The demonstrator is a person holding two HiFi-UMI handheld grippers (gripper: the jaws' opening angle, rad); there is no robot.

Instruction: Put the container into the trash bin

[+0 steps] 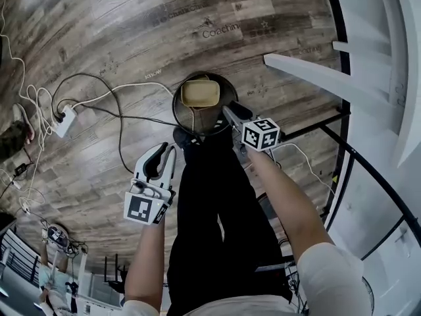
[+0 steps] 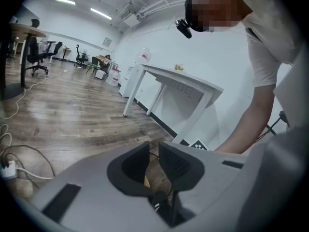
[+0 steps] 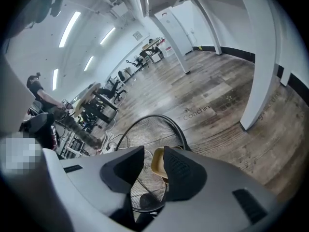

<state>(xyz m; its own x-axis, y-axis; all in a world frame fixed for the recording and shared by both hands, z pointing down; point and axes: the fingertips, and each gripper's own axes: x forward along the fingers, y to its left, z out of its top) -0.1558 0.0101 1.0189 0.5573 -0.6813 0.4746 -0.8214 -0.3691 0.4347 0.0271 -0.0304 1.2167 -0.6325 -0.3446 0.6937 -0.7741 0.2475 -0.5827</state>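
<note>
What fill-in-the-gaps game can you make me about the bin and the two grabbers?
1. The tan container lies inside the round black mesh ____.
2. The gripper hanging above the bin is the person's ____ one.
3. Between its jaws, the left gripper holds ____.
4. The bin stands on a ____ floor.

Missing words: bin; right; nothing; wooden

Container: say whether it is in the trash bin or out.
In. The tan container lies inside the black mesh trash bin in the head view; the right claw is open.
</note>
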